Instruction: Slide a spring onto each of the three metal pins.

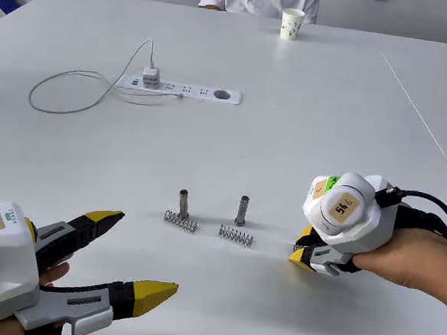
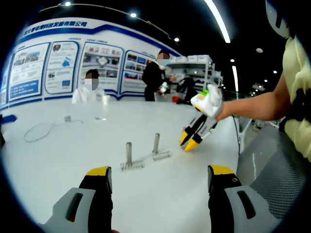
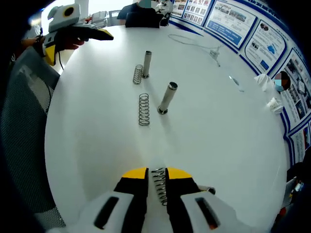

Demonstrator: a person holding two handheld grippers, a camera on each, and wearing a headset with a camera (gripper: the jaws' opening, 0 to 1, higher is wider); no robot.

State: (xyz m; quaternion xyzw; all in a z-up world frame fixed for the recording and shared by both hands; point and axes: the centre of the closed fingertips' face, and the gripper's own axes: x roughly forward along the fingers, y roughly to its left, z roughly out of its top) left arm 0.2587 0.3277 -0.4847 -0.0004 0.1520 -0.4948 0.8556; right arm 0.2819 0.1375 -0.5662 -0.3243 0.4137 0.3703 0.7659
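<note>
In the head view, the left claw (image 1: 137, 255) is spread wide and holds nothing. Ahead of it and toward the right claw (image 1: 302, 250) stand the left pin (image 1: 183, 203) and the right pin (image 1: 242, 209), both upright and bare. The left spring (image 1: 181, 221) and the right spring (image 1: 236, 235) each lie flat at the foot of their own pin. The right claw points down at the table just beside the right spring.

In the left gripper view, both pins stand ahead between the open jaws, and the right claw hangs beyond them to the right.

In the right gripper view, the jaws are pinched on a third spring (image 3: 158, 184), which lies lengthwise between the tips. A metal stub shows beside one jaw; I cannot tell whether it is the third pin.

The springs look light, thin-wired and slippery, so a hard squeeze would likely buckle one or flick it away. A soft hold across the middle coils, leaving one end free, should suit threading. The pins look stiff but may topple if knocked.
</note>
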